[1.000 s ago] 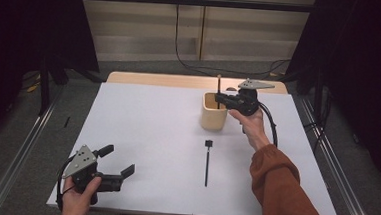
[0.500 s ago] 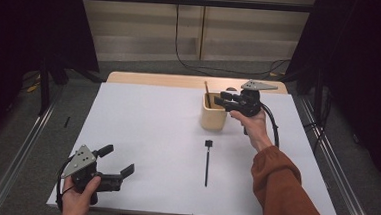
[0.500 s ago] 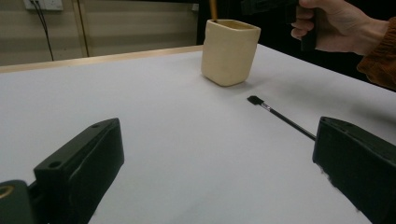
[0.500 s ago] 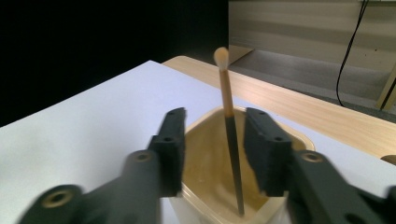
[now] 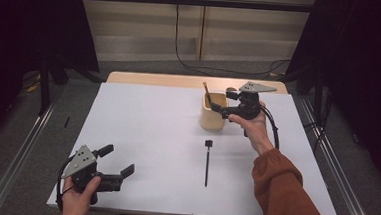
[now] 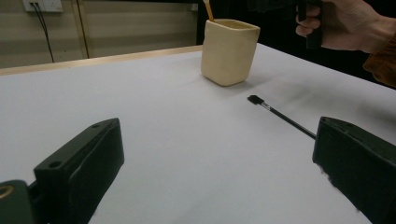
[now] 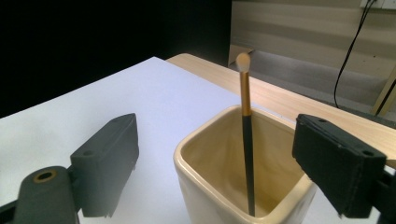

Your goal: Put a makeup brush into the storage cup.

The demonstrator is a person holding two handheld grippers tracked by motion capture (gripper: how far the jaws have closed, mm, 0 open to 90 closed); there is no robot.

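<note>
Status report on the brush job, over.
Right gripper just opened, brush standing in cup. Left gripper open, idle. Second brush on table, unobstructed.

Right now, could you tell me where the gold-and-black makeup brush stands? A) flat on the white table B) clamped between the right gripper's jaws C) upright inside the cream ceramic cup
C: the gold-and-black makeup brush stands in the cream ceramic cup, clear of the open right gripper.

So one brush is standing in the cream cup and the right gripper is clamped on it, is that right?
Not quite. The brush does stand in the cream cup, but the right gripper has just opened; its jaws stand apart on either side, touching nothing, as the right gripper view shows.
</note>
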